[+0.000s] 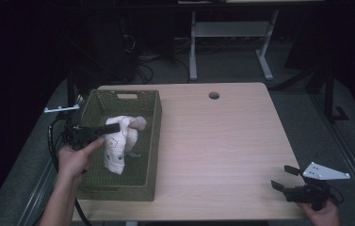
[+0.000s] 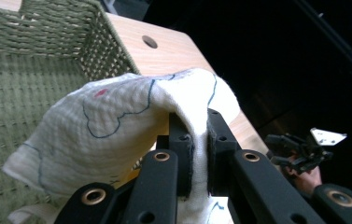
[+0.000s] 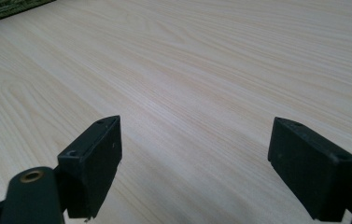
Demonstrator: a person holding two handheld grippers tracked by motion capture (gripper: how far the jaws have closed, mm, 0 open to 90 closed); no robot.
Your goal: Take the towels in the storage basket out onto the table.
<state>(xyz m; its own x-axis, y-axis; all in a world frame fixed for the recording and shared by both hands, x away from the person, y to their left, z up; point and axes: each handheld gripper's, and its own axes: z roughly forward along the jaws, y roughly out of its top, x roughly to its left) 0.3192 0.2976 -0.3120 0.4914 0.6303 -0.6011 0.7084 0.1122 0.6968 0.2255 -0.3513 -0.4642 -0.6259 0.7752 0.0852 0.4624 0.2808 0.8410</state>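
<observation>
The left claw (image 1: 114, 127) pinches a fold of the white cloth (image 1: 118, 143) above the green basket (image 1: 150, 141); soft, light and limp, it likely handles best gripped at an edge. The right claw (image 1: 286, 178) rests wide open on the surface (image 1: 222, 136).

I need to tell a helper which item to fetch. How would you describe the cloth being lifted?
On the light wooden table, look in the green woven basket at its left side. The white cloth with thin blue outlines hangs pinched in the left tool, the sole pale, soft thing there.
</observation>
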